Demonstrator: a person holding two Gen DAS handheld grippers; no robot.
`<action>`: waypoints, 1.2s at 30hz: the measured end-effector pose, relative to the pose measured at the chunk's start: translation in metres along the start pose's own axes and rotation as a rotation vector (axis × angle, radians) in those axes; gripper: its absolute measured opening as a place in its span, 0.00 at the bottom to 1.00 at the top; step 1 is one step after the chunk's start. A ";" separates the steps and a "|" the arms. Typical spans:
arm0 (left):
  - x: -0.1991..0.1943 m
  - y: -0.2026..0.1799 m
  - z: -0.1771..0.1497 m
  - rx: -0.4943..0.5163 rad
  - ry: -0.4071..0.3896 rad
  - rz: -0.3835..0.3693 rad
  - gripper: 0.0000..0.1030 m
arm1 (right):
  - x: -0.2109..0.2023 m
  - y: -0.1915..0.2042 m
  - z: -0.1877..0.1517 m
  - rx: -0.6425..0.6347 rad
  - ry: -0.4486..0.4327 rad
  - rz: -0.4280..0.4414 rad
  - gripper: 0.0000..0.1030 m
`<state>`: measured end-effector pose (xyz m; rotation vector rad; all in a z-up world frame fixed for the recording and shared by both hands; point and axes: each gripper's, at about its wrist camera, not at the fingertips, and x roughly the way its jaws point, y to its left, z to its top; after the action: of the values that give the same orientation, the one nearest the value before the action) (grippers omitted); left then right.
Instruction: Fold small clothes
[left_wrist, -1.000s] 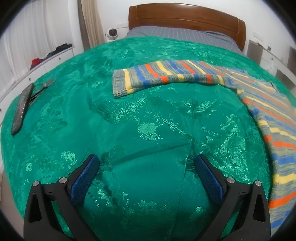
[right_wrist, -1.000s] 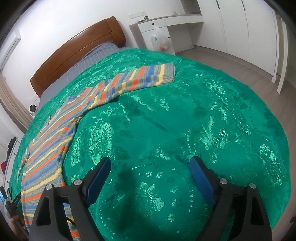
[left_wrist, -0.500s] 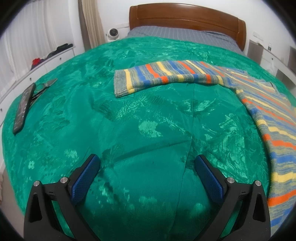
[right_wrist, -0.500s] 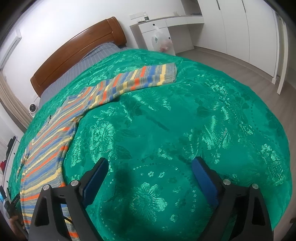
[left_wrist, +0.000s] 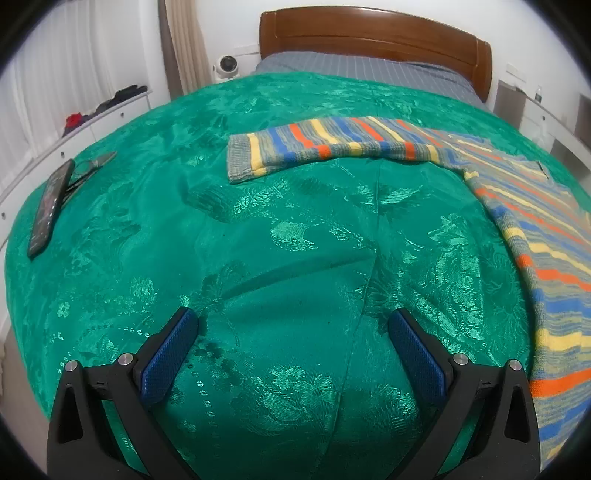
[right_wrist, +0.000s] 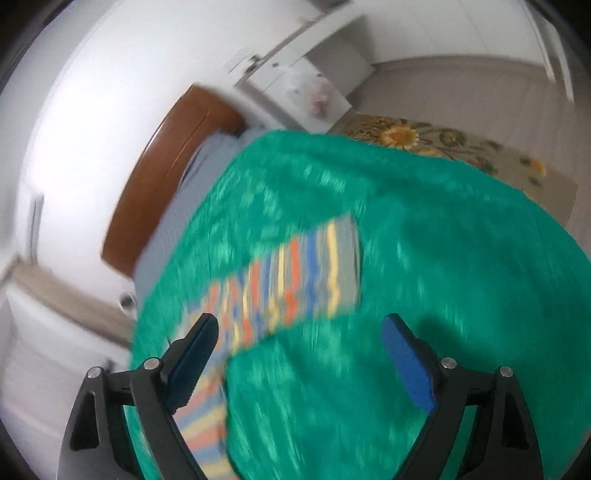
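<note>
**Right gripper swings over the sleeve, jaws narrowing**

Swinging since the earlier frame, the right gripper (right_wrist: 297, 332) now looks at the bed from a rolled, blurred angle, with one sleeve of the striped knitted sweater (right_wrist: 291, 284) lying just beyond its fingertips — where a second ago that sleeve lay far up the bed. Its blue-padded jaws have just been closing a little, yet they stand wide apart with nothing between them and nothing touched; only the green brocade bedspread (right_wrist: 424, 258) shows in the gap.

The left gripper (left_wrist: 293, 325) has barely shifted. Its jaws too are spread wide and hold nothing, hovering over the near part of the bedspread.

In the left wrist view the sweater lies flat on the bedspread: its body runs down the right side, and the other sleeve stretches leftward across the far middle of the bed, cuff at the left end. A dark flat phone (left_wrist: 50, 206) rests near the left edge of the bed — a pair of glasses (left_wrist: 92, 166) just beside it. Beyond, a brown wooden headboard (left_wrist: 373, 37) stands against the white wall.
</note>
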<state>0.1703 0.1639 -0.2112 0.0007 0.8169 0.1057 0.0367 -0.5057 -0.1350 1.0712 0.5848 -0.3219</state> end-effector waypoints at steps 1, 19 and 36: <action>0.000 0.000 0.000 0.000 -0.001 0.001 1.00 | 0.008 -0.004 0.007 0.015 0.017 -0.004 0.71; 0.002 -0.003 -0.002 0.006 -0.022 0.025 1.00 | 0.092 0.043 0.026 -0.175 0.119 -0.194 0.04; 0.002 -0.002 -0.001 0.002 -0.023 0.015 1.00 | 0.224 0.334 -0.180 -0.750 0.424 0.198 0.18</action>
<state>0.1709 0.1625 -0.2135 0.0099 0.7938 0.1189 0.3377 -0.1872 -0.0878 0.4533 0.8769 0.3001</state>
